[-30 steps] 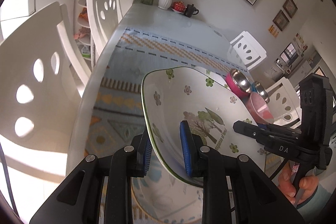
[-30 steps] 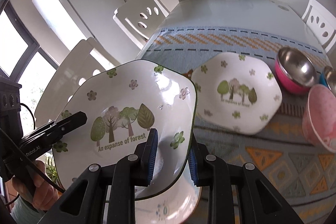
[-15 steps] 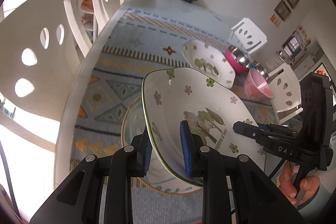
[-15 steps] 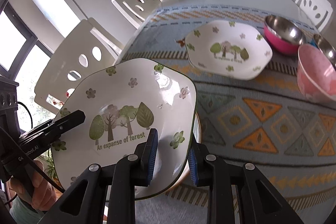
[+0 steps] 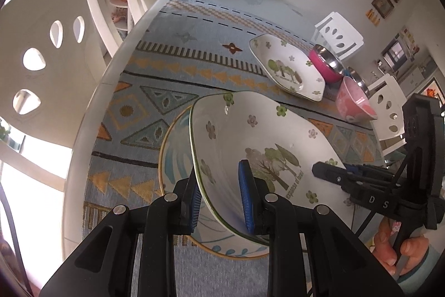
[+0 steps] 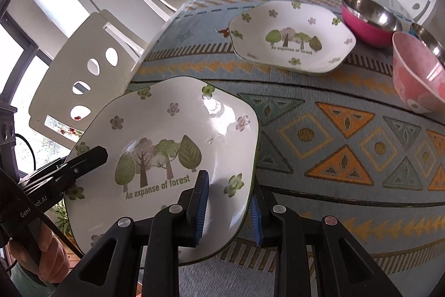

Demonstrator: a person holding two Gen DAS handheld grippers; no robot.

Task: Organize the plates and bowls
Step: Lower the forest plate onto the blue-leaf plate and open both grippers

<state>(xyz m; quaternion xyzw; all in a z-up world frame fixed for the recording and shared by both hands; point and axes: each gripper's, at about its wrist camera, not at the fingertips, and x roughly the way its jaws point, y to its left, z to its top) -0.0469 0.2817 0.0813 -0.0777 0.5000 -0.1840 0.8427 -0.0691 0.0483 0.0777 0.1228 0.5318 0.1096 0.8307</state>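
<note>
Forest plate (image 6: pixel 167 146) sits clamped by opposite rims — between both grippers' jaws.

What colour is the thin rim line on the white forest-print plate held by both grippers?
Dark green on the white forest-print plate; clearest in the right wrist view.

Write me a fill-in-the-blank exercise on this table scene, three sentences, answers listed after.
1. Both the left gripper and the right gripper are clamped on one plate printed with ____.
2. Under the held plate lies a round plate with a ____ rim.
3. Beside the matching plate on the table runner stands a steel-lined bowl that is ____ outside.

Answers: trees; gold; pink
</note>
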